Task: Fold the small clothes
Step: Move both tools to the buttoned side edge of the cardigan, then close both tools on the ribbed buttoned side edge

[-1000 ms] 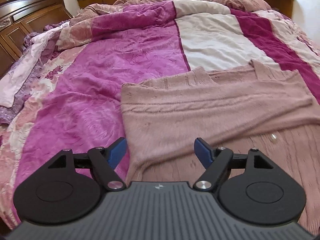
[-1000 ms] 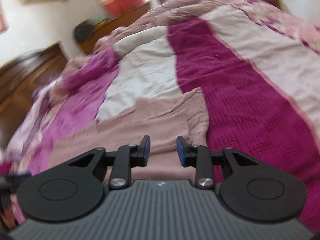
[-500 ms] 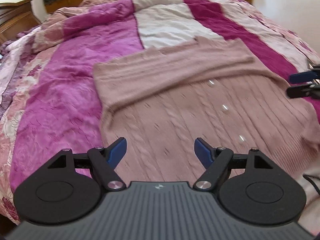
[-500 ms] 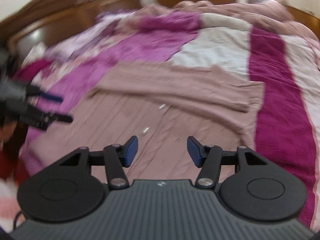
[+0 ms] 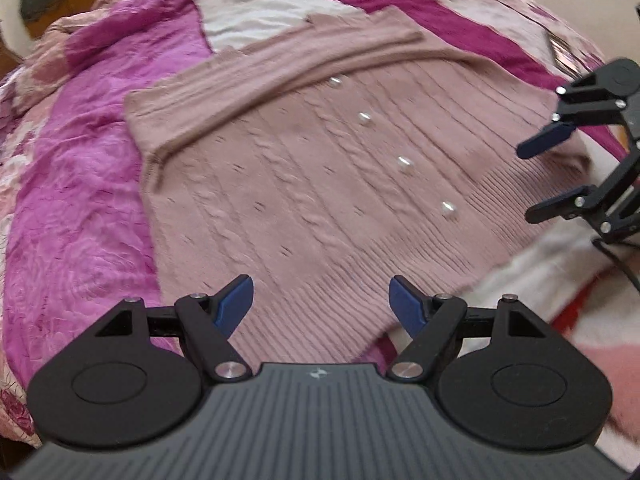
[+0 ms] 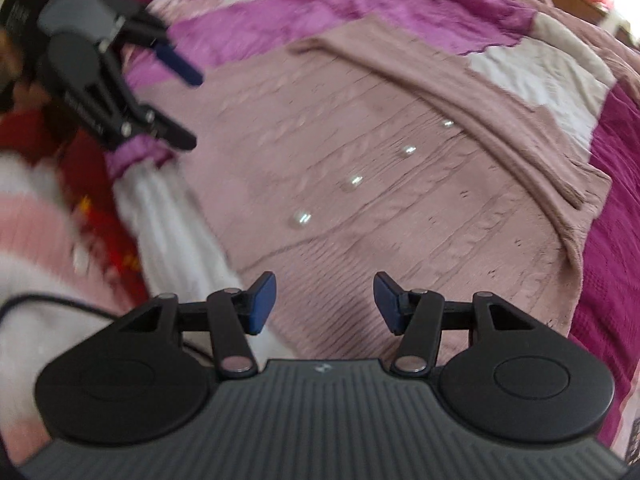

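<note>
On the bedspread (image 5: 72,208) a pink cardigan (image 5: 320,184) lies flat, button row running hem to neckline, hem nearest both grippers. Left gripper (image 5: 322,304) gapes wide, empty; right gripper (image 6: 324,300), jaws just opened, holds nothing

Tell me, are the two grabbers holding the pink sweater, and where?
No, nothing is held. The left gripper and the right gripper are both open above the sweater, near its bottom hem, with no cloth pinched.

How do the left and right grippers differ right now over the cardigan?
The left gripper stands wider open than the right gripper, whose jaws have just been opening. The left hovers at the cardigan's hem corner beside the purple quilt, the right at the opposite hem corner. Both are empty, above the hem.
</note>
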`<state>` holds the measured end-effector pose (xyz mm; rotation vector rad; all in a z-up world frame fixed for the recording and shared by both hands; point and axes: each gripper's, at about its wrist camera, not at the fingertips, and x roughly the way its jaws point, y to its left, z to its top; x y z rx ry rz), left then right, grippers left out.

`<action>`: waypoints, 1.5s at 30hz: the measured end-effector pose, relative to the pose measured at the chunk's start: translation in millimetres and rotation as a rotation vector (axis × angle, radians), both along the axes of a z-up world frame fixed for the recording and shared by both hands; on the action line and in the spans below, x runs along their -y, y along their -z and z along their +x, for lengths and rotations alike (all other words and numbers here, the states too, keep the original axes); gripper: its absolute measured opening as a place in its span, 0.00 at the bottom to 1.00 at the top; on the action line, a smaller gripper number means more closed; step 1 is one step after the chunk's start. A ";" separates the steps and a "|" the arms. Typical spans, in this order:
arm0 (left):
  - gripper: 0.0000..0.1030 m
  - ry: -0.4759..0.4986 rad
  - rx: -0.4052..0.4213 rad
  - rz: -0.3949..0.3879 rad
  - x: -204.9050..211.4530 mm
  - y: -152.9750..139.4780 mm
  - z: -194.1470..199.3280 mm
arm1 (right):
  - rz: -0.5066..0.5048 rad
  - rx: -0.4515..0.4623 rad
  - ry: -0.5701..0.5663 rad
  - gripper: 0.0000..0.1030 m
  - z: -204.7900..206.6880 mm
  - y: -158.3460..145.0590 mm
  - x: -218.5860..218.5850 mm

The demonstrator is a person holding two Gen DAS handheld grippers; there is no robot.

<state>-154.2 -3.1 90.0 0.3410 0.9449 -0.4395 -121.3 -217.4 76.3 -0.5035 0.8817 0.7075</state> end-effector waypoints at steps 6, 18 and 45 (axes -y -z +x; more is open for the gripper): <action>0.78 0.117 -0.015 0.122 6.6 11.6 -13.6 | -0.170 0.021 -0.067 0.55 -10.6 14.3 -4.5; 0.85 0.072 0.037 0.215 12.3 38.7 14.6 | -0.184 0.102 0.025 0.58 6.9 30.8 -7.9; 0.75 -0.048 0.030 0.135 1.6 56.0 28.2 | -0.114 0.137 0.120 0.29 4.0 33.7 10.6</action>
